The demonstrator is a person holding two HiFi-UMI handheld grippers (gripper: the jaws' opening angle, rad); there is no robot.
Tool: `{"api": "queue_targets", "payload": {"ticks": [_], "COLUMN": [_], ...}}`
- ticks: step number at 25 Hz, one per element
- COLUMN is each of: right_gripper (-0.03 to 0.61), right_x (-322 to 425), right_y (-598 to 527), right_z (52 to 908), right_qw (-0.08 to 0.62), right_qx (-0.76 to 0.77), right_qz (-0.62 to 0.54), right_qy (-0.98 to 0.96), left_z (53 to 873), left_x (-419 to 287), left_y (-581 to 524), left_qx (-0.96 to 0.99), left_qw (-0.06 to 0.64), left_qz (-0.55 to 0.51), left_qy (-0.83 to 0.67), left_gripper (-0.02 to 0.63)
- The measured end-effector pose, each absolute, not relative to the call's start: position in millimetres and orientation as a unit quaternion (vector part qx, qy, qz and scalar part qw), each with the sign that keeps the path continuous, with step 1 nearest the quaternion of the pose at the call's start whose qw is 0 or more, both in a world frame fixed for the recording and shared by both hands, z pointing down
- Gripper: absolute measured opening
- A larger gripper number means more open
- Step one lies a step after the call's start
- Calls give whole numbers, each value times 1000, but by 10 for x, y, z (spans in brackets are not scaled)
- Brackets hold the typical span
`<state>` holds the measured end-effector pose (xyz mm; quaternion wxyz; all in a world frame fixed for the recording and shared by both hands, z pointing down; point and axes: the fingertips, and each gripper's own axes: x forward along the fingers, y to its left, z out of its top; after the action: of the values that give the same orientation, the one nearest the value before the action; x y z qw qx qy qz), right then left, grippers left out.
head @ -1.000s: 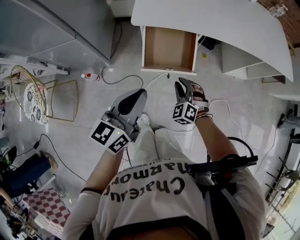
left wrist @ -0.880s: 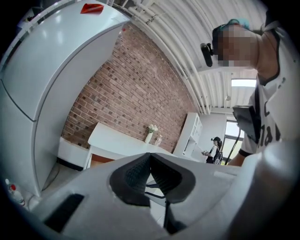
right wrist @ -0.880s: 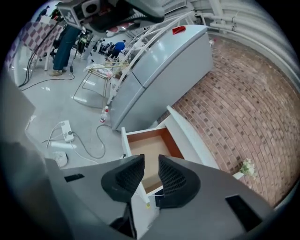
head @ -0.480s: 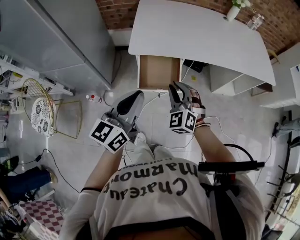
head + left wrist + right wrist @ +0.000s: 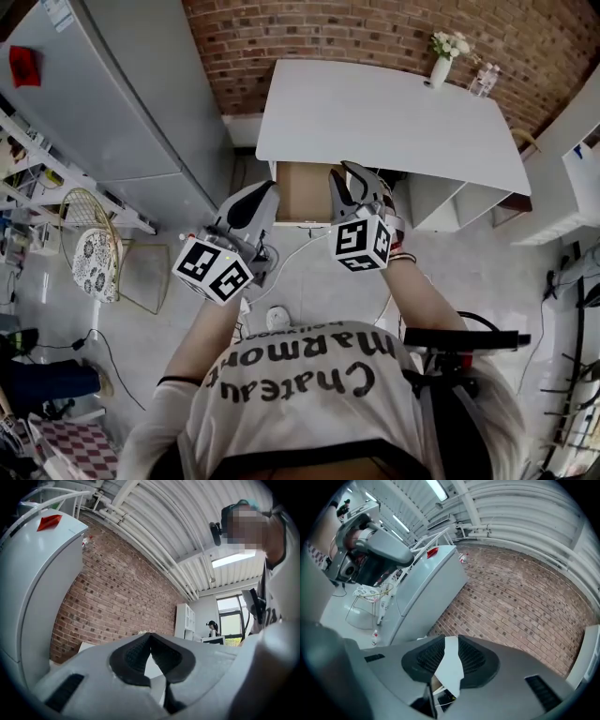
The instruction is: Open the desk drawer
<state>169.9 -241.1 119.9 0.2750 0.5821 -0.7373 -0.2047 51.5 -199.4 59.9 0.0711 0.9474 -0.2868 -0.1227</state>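
While the drawer stands pulled out under the white counter, the left gripper hovers before it, jaws closed, the right gripper alongside, jaws apart and empty.

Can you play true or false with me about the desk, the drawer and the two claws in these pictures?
1. The desk drawer is pulled open. True.
2. A vase of flowers stands on the white desk. True.
3. The right claw is gripping the drawer. False: its jaws stand apart with nothing between them.
4. The left claw holds a cup. False: it is shut and empty.
5. The wall behind the desk is blue. False: it is red-brown brick.
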Motion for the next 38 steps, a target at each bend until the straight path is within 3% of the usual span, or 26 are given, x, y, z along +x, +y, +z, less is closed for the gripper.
{"api": "queue_targets", "payload": {"ticks": [8, 18, 25, 38], "right_gripper": [87, 80, 66, 15], "right_x": [1777, 1930, 2093, 2237], "right_y": [-2207, -1904, -1859, -1732], "right_z": [471, 289, 485, 1102], "right_qw": [199, 171, 116, 80], "right_qx": [592, 601, 610, 633], "right_qz": [-185, -188, -81, 30], "right_qy": [-759, -757, -779, -770], "left_z": [80, 90, 301, 934], "left_x": [525, 604, 545, 492], "left_y": [-1909, -1770, -1792, -1774], "left_qx": [940, 934, 923, 911], "left_qw": [39, 38, 62, 110], "left_qz": [-149, -140, -119, -53], "left_qy": [-305, -326, -361, -393], "left_gripper": [15, 15, 15, 15]}}
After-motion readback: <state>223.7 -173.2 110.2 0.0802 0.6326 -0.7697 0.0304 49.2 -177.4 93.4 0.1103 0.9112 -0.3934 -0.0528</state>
